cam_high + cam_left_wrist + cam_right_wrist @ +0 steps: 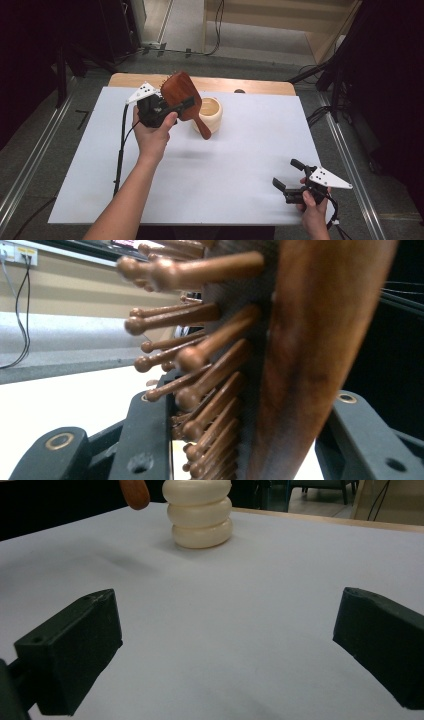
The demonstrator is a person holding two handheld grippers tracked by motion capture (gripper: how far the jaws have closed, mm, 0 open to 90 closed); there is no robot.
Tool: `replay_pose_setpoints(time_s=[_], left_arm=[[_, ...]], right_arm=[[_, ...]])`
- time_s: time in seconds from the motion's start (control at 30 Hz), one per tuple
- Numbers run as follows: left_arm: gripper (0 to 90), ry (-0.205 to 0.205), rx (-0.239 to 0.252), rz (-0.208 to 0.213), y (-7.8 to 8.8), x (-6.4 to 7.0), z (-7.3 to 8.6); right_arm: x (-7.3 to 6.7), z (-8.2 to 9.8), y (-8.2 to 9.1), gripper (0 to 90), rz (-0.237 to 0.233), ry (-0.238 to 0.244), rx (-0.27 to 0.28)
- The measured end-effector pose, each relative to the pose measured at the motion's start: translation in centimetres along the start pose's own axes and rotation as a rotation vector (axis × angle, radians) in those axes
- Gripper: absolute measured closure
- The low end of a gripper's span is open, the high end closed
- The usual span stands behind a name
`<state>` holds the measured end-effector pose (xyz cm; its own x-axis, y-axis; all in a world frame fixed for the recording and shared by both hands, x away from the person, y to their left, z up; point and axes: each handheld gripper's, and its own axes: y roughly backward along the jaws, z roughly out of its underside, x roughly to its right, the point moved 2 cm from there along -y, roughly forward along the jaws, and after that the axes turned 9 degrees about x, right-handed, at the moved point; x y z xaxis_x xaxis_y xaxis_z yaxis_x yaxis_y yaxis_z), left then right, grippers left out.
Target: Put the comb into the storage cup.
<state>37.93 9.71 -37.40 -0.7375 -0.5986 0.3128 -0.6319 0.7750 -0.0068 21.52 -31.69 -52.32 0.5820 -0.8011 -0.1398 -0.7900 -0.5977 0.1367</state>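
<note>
While the white-covered bench (210, 190) is lying mostly bare, a person is standing at its near edge and working with two hand-held grippers, one in each hand. The single wooden hairbrush (181, 95) is being carried in the air at the far left of the sheet, and the left hand-held gripper (172, 107) is clamping it across the paddle head, one jaw against the smooth back and the other among the round-tipped wooden pins (200, 355), as the left gripper view is showing close up. It is tilting the brush so that the handle is pointing down toward the one cream ribbed cup (210, 114), which is standing upright just beside it; I judge the brush is being lined up to go handle-first into that cup, since gripping the head is leaving the handle free to enter. The right hand-held gripper (286, 175) is waiting well apart at the near right corner, its jaws spread wide with nothing between them, probably keeping clear of the work. So I am counting one brush, one cup, two grippers.
</note>
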Motion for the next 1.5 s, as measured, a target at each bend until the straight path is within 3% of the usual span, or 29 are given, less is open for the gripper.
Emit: replay_pose_setpoints(time_s=[1.5], left_arm=[[57.1, 0.010, 0.045, -0.023, -2.2, -1.5, -2.6]], right_arm=[[0.1, 0.0, 0.1, 0.0, -0.002, -0.015, 0.009]])
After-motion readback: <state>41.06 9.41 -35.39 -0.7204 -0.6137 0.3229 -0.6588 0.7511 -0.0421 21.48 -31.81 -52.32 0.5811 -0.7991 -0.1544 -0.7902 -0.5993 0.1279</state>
